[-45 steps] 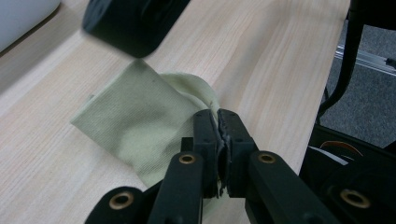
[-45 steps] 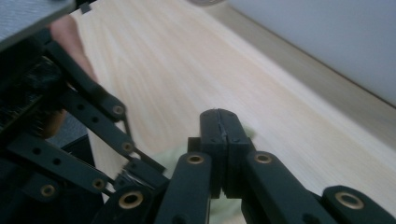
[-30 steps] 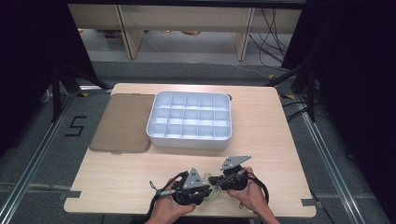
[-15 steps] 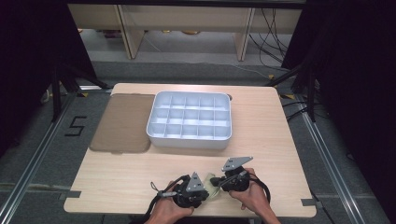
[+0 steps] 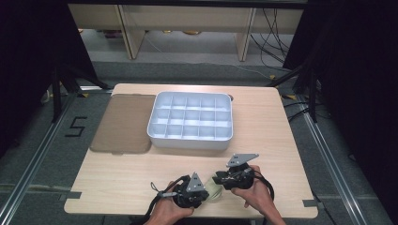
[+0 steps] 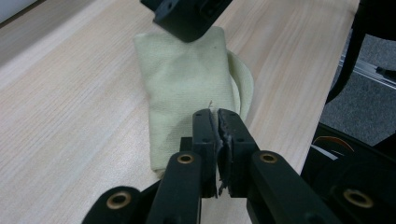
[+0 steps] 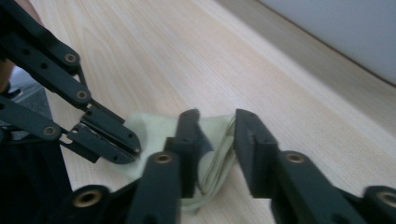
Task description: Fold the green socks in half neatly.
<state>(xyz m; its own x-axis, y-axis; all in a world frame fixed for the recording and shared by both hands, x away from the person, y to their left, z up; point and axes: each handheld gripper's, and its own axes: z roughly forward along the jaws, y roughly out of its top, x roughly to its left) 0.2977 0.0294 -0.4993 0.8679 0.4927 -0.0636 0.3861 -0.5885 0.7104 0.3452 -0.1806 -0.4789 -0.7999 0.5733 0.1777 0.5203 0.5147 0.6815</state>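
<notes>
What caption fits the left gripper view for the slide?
Left gripper pinching the near edge of a folded pale-green cloth on the wooden table, right gripper at its far end.

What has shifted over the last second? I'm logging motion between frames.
Both hands drew slightly back toward the table's near edge, the left hand-held gripper and right hand-held gripper staying together at the pale cloth. The divided tray and brown mat stayed put.

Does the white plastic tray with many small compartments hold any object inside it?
No. In the high view, every compartment of the white plastic tray shows only its bare white bottom.
</notes>
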